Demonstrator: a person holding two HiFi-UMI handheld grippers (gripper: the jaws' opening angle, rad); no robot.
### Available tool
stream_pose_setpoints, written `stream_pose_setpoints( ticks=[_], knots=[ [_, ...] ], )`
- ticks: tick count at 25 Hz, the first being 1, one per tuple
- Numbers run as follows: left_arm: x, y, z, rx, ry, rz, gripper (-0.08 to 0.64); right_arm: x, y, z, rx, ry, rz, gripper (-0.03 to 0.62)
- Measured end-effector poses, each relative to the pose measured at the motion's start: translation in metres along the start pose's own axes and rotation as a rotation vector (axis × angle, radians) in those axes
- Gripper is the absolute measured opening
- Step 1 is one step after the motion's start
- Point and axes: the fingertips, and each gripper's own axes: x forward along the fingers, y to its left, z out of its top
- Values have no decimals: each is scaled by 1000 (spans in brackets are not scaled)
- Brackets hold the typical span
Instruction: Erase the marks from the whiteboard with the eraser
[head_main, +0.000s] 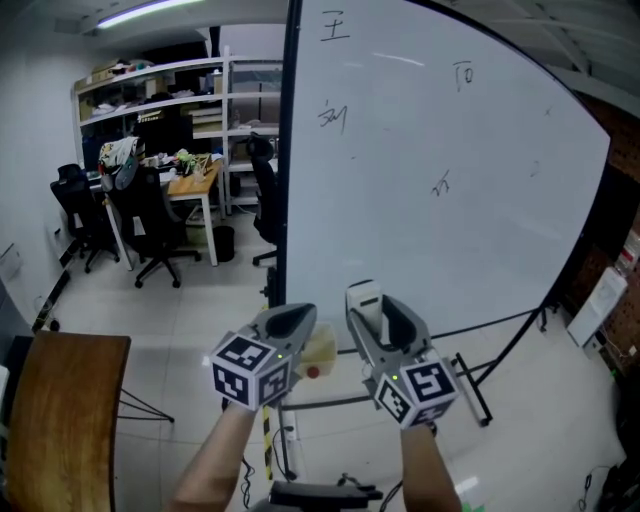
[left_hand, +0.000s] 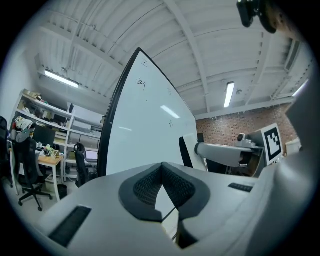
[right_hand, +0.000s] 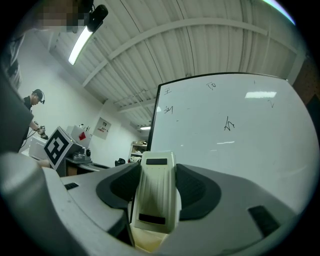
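A tall whiteboard (head_main: 430, 150) on a wheeled stand fills the upper right of the head view, with several small black marks: one at the top (head_main: 335, 25), one below it (head_main: 332, 115), one at the upper right (head_main: 463, 73) and one mid-board (head_main: 441, 183). My right gripper (head_main: 372, 308) is shut on the cream eraser (right_hand: 156, 192), held below the board and apart from it. The eraser (head_main: 362, 297) sticks up between the jaws. My left gripper (head_main: 295, 318) is shut with nothing in it, beside the right one. The board (left_hand: 142, 130) and its marks (right_hand: 229, 122) show in both gripper views.
A wooden table (head_main: 65, 400) stands at the lower left. Black office chairs (head_main: 150, 225), a desk (head_main: 195, 180) and shelves (head_main: 150, 90) fill the back left. The board's stand legs (head_main: 470, 385) spread over the floor. A person (right_hand: 32, 107) stands far left in the right gripper view.
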Motion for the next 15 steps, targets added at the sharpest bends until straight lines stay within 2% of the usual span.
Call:
stream_pose_setpoints(
  ticks=[15],
  knots=[
    [7, -20, 3, 13, -17, -22, 2, -15, -11, -6, 24, 9, 17, 235]
  ],
)
